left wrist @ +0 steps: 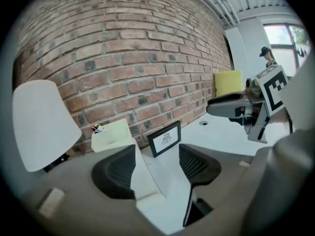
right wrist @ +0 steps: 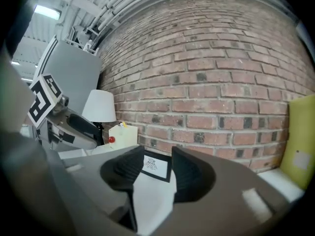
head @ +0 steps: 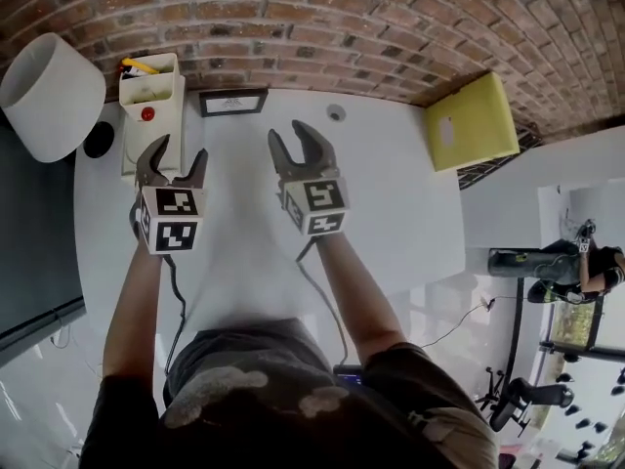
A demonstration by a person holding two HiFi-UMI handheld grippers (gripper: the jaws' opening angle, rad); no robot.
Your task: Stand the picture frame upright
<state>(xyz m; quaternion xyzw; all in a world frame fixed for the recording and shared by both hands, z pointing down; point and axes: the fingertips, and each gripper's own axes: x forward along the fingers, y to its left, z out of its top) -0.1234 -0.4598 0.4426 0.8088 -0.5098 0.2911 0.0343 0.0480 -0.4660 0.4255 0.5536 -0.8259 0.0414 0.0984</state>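
Picture frame [head: 233, 102]: upright at the foot of the brick wall [head: 391, 27], on the far edge of the white table [head: 391, 193], ahead of both tongs and well apart from them. Seen through the gap of each pair, touched by neither.

Left tongs [head: 178, 159]: jaws well apart, nothing held, hovering above the table and tilted downward.

Right tongs [head: 293, 140]: jaws apart too, a little narrower, likewise empty, just to the right of the left pair and above the same bare table.

Beyond the left tongs and left of the frame: cream holder [head: 151, 101] with a red ball [head: 147, 113] on its front and a yellow item [head: 140, 65] inside. Further left: white lampshade [head: 49, 91].

Far to the right of the right tongs, against the wall: yellow box [head: 471, 120].
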